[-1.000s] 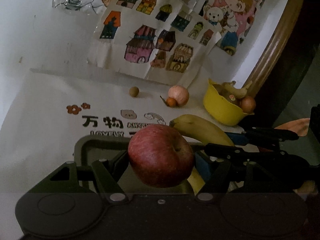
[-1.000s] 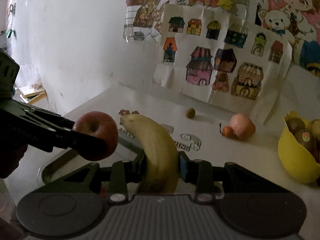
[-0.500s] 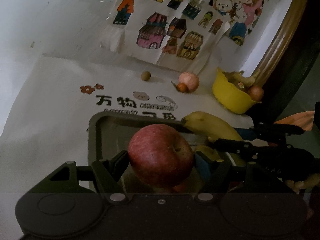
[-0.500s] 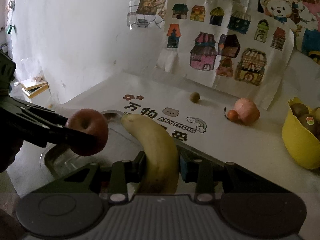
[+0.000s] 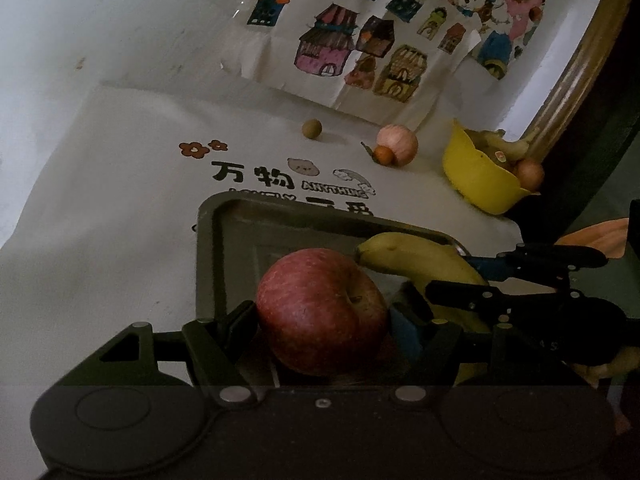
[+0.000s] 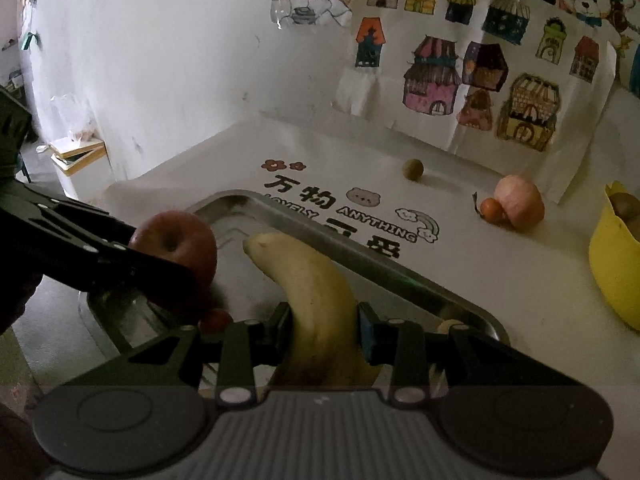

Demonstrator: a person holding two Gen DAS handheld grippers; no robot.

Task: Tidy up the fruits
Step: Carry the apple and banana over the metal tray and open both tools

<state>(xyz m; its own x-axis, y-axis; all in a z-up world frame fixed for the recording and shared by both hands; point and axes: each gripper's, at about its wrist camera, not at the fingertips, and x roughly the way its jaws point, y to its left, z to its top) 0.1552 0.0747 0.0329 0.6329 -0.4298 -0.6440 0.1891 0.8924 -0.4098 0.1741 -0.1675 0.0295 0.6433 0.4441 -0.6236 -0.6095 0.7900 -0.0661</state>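
Over the metal tray, near its front edge, the red apple sits clamped across its widest part between the pads of the left gripper. Judged firm, fairly heavy and smooth-skinned, it could roll in the pads; a hold across the middle, as now, looks sound.

Beside it, toward the tray's right end, the banana is pinched mid-length by the right gripper, tip pointing to the tray's far rim. Judged soft and easily bruised, it wants a light squeeze at the thick middle, not at the ends.

Both fruits appear to hang just above the tray floor; contact cannot be confirmed. A small red fruit lies on the tray floor below the apple, and a pale item at the right end is too hidden to identify.

Clearance: the two grippers stand close together, so releasing one at a time seems prudent. The raised rim would catch a low sideways withdrawal; lifting out upward looks safer.

Beyond the far rim, the printed table cover is open. A small brown fruit, a pink fruit and a small orange fruit touching it lie toward the back edge. A yellow bowl holding more fruit sits at the right edge.
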